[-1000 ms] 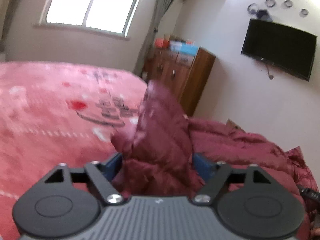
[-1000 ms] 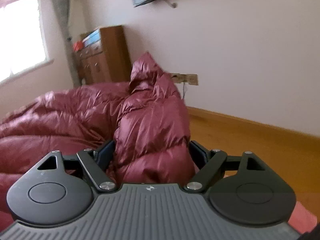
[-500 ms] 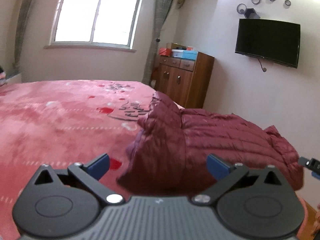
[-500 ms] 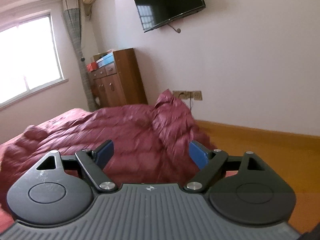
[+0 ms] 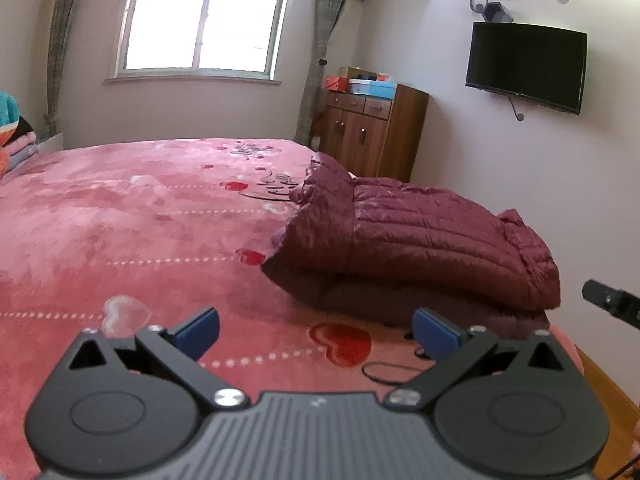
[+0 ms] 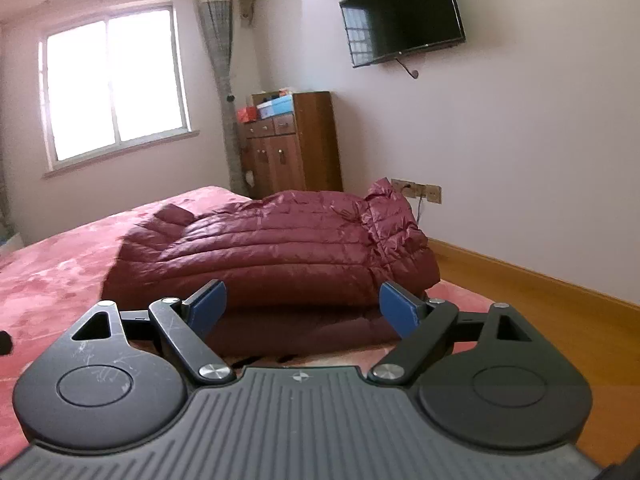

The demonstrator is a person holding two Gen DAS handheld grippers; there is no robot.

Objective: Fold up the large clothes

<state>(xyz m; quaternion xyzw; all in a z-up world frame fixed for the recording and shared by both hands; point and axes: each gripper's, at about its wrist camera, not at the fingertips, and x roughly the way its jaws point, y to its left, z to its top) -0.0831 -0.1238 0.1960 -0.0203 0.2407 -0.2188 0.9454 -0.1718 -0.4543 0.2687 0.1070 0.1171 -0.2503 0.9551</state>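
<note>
Folded double, jacket (image 5: pixel 424 236) lies along bed (image 5: pixel 120 216) edge.

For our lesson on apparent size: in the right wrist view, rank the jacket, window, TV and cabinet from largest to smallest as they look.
1. Jacket, though it lies nearest the camera.
2. Window.
3. TV and cabinet look about alike, so I leave them unranked.
</note>
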